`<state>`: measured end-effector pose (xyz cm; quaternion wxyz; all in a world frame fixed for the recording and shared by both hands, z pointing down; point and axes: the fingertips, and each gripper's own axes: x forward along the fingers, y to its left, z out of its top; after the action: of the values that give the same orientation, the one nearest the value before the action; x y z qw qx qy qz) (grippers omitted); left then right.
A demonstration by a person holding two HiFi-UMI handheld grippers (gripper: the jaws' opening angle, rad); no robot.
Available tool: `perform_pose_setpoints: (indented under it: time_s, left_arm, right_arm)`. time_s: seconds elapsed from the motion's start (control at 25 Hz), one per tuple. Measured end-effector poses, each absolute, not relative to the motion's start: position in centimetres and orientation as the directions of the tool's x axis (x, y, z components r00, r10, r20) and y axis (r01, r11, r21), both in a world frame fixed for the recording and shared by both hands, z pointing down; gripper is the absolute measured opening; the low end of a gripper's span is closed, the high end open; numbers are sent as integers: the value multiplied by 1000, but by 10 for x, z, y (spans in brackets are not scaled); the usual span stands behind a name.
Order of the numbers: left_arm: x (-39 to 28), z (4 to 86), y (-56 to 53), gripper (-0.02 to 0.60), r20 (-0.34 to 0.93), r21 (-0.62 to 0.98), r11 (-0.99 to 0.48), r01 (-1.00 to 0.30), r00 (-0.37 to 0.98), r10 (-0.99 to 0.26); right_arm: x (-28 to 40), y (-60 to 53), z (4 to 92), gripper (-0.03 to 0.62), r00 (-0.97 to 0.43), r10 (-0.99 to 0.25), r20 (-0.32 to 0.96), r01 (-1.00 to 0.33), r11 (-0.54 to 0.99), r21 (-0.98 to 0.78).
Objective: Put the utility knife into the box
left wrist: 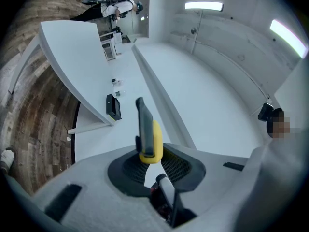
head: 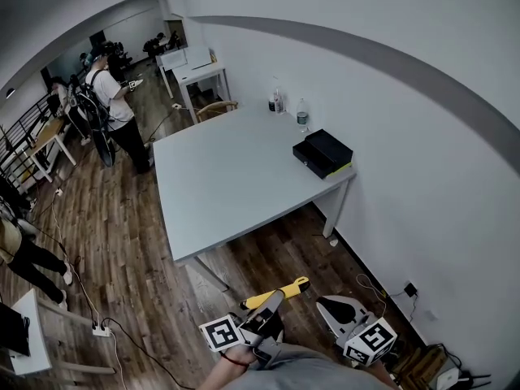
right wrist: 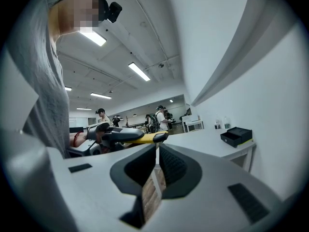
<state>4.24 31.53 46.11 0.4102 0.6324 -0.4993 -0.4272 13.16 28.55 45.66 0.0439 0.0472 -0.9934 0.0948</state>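
Two grippers at 6 o'clock: our left gripper (head: 272, 301) clamps the utility knife (head: 281, 292); our right gripper (right wrist: 157, 162) is pinched together, empty. Carry step, we judge; next we must reach the box (head: 323, 153), 1 o'clock.

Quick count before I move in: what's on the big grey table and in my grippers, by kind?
box: 1, black, on the table
bottles: 2, on the table
utility knife: 1, yellow and black, held in the left gripper
Total: 4
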Motion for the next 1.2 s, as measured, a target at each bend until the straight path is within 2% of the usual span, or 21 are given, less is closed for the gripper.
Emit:
perform_pose_setpoints:
  time_s: [0.64, 0.96, 1.2]
  left_arm:
    - [-65, 459, 259, 75, -144, 937, -194, -292, 184, -972]
    - [-75, 468, 229, 75, -131, 947, -195, -256, 245, -961]
    - [-84, 468, 194, 75, -125, 946, -199, -258, 274, -954]
  right_arm:
    - [34, 232, 446, 38, -982, -174, 73, -185, 967, -176]
    - [26, 204, 455, 38, -964, -246, 105, -261, 949, -176]
    - [6, 168, 458, 38, -965, -243, 101, -258, 949, -180]
